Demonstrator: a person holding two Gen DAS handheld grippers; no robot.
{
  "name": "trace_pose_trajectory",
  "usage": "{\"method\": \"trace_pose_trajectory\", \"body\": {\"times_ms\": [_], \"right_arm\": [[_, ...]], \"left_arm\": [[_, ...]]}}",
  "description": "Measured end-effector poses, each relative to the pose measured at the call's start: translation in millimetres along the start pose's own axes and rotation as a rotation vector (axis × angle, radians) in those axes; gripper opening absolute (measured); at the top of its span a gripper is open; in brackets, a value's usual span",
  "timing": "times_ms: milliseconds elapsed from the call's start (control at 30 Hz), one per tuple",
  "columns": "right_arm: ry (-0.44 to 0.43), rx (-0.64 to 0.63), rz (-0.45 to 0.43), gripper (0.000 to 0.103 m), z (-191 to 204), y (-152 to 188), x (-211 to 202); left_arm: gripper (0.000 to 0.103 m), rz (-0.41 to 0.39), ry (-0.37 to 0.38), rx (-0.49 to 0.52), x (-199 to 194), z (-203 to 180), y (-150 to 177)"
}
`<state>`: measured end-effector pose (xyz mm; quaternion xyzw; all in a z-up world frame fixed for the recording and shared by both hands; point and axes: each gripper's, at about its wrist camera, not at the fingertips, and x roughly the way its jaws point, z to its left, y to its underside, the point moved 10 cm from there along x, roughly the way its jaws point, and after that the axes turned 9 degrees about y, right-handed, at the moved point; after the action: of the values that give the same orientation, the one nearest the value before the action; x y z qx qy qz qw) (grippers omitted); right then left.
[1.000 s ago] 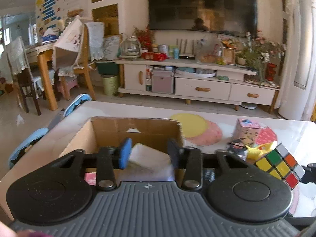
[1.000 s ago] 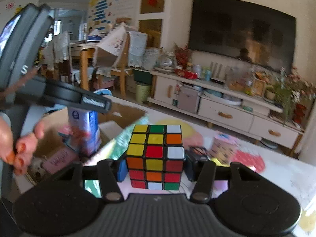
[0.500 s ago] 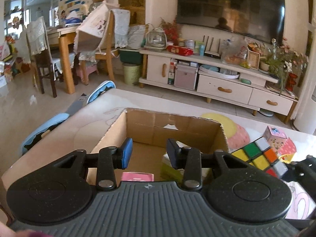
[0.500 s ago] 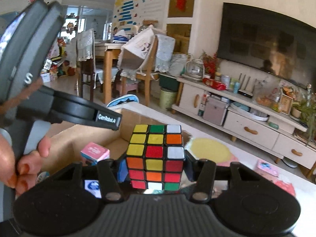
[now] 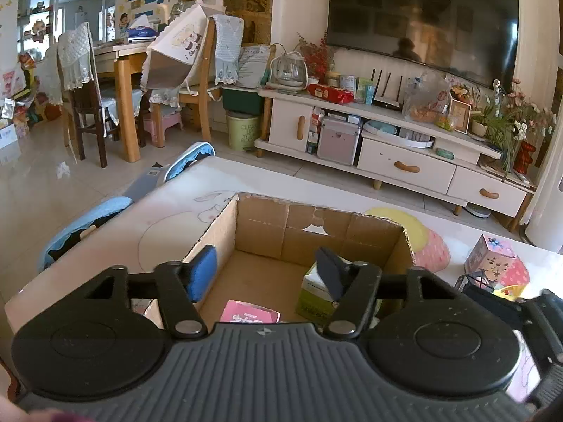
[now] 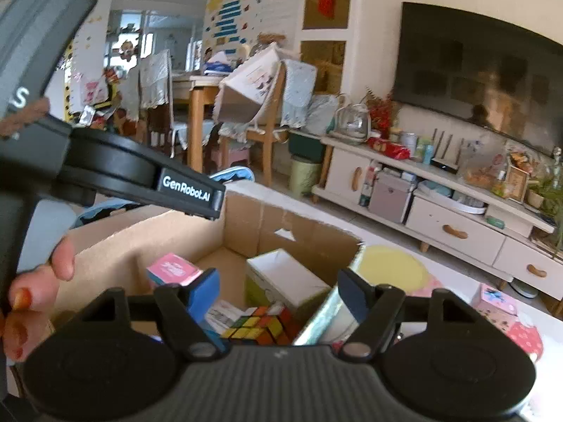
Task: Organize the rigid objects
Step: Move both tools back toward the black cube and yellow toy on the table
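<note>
cube [image 6: 262, 323] in box [image 6: 292, 221]; carton [image 6: 285, 277] behind cube; box on table [image 5: 169, 211]

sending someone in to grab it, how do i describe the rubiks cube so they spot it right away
Find the open cardboard box on the table. Inside, at the near end beside the white and green carton, lies the Rubik's cube. It is the only thing there covered in small coloured squares.

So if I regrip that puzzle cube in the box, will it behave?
Probably. The puzzle cube has flat faces, so it shouldn't roll. It looks rigid and likely light. It lies tilted against the green-and-white carton, so it may shift when touched.
</note>
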<state>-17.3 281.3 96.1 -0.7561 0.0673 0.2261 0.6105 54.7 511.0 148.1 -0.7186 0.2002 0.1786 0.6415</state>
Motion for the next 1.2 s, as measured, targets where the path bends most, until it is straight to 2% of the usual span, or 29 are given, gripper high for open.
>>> {"method": "trace_pose_trajectory", "body": {"times_ms": [133, 500, 1200], "right_arm": [[0.048, -0.011, -0.017, 0.081, -8, 7, -9], [0.129, 0.065, -0.003, 0.081, -39, 30, -20], [0.159, 0.132, 0.027, 0.081, -74, 59, -26]], "left_arm": [[0.098, 0.006, -0.003, 0.011, 1, -5, 3], [0.100, 0.022, 0.011, 0.058, 2, -19, 10], [0.103, 0.045, 0.041, 0.143, 0, -24, 16]]}}
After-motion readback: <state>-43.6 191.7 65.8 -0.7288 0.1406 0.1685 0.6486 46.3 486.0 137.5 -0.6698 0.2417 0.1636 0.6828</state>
